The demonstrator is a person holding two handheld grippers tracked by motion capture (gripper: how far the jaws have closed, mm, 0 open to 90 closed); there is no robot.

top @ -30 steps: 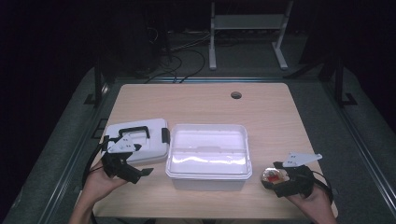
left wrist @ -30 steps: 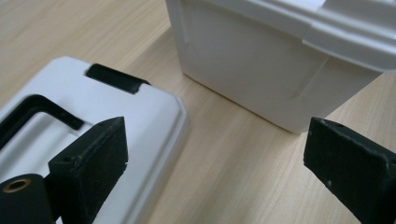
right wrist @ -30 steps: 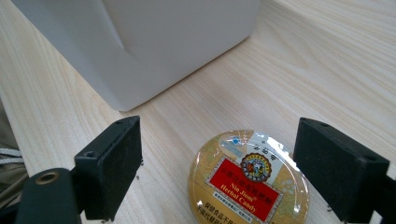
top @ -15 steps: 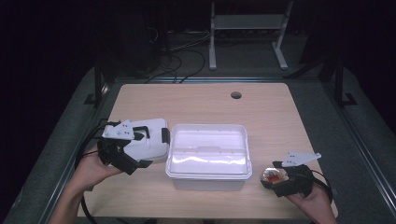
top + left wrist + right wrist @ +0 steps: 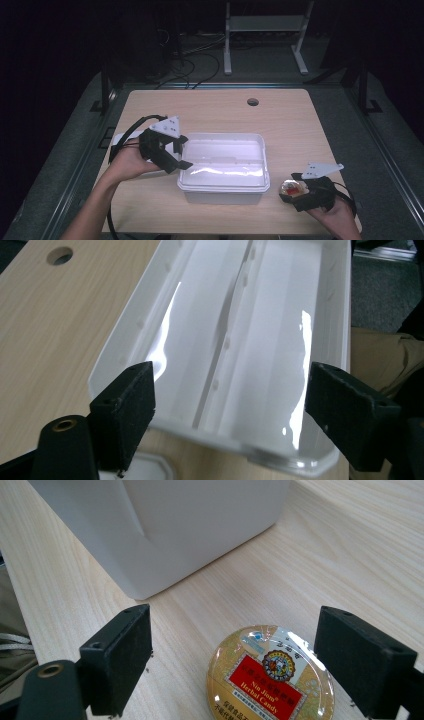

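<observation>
Dark room, wooden table lit in mid-frame of the high view, cable hole near its far edge. Left gripper is raised at the left end of the white bin, jaws wide apart and holding nothing; in the left gripper view the jaws straddle the bin's near end, looking down its glossy, bare interior, with no contact that I can see. Behind that hand, left of centre in the high view, sits a white lid, mostly hidden by the hand and gripper, so can't tell how it lies. Right gripper is low at lower right of the high view, just beside the bin's right end. Right gripper view: jaws spread, candy tin lying flat on the table between them at the bottom of frame, label up, bin wall filling the upper part. Jaws are apart from the tin on both sides, so no grasp yet. My read: the step in hand is the pick of the tin, with the left side staged at the bin, probably to steady it or go for the lid. Next move, as I judge it: close the right jaws squarely on the tin's rim, lift clear of the bin wall, carry over and drop inside. Tin is low and round, so a shallow or off-centre pinch could let it slip out.
</observation>
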